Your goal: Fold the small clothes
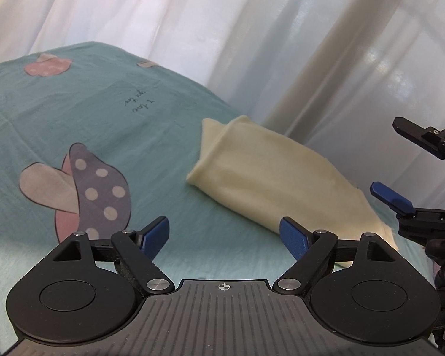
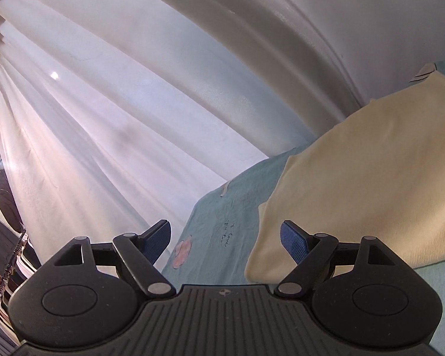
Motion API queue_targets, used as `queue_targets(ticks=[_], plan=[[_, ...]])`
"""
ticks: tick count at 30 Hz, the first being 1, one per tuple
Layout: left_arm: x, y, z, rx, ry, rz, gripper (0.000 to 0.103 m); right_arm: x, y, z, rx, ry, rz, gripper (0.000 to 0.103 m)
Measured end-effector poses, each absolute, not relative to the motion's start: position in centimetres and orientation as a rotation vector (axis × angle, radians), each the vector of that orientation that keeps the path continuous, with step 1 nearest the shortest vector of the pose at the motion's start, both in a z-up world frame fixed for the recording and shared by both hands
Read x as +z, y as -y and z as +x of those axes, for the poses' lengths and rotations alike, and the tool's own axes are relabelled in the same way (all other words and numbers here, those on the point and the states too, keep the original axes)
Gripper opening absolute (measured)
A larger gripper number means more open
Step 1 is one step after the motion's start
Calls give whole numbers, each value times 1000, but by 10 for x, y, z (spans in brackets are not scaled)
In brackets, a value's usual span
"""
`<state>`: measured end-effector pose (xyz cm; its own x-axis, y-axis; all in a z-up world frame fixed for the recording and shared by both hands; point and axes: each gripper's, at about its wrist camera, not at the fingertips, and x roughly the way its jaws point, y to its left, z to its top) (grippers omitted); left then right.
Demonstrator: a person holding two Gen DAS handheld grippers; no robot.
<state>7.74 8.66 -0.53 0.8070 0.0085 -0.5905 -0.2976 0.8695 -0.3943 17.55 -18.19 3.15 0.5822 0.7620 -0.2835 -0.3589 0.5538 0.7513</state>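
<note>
We find the pale cream knitted garment [image 1: 270, 178] lying folded into a compact oblong on the teal bedsheet printed with spotted mushrooms [image 1: 74, 118], near the sheet's far edge beside the white pleated curtain [image 1: 192, 14]. Its layers sit stacked with one rounded fold edge facing the left gripper [image 1: 224, 238]; we judge this fold finished, or nearly so.

The left gripper hangs above bare sheet just short of the garment, its blue-padded jaws spread wide with nothing between them. The right gripper [image 1: 400, 166] shows at the right edge of the left wrist view, lifted clear of the cloth, jaws parted and empty. Its own camera confirms this: the right gripper's pads [image 2: 295, 241] stand well apart, framing sheet and the garment's near corner [image 2: 356, 192] without touching either.

We judge both tools wide open because the cloth is released to rest flat. Whether further garments await, we cannot tell; none is in view.
</note>
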Motion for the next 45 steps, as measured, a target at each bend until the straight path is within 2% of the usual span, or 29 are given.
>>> queue_targets(ticks=[27,33,39,45], plan=[[-16,-70,87,141,-645,-524,87,34,204,172,601,-644,580,82],[-18,-74,98,130,-654,-513,87,28,196,171,553,-626,477,82],[-25,-91,116,135,-667,-529,87,21,190,168,483,-593,369,82],[-39,-140,146,214,-683,-631,87,-1,184,177,414,-625,251,82]])
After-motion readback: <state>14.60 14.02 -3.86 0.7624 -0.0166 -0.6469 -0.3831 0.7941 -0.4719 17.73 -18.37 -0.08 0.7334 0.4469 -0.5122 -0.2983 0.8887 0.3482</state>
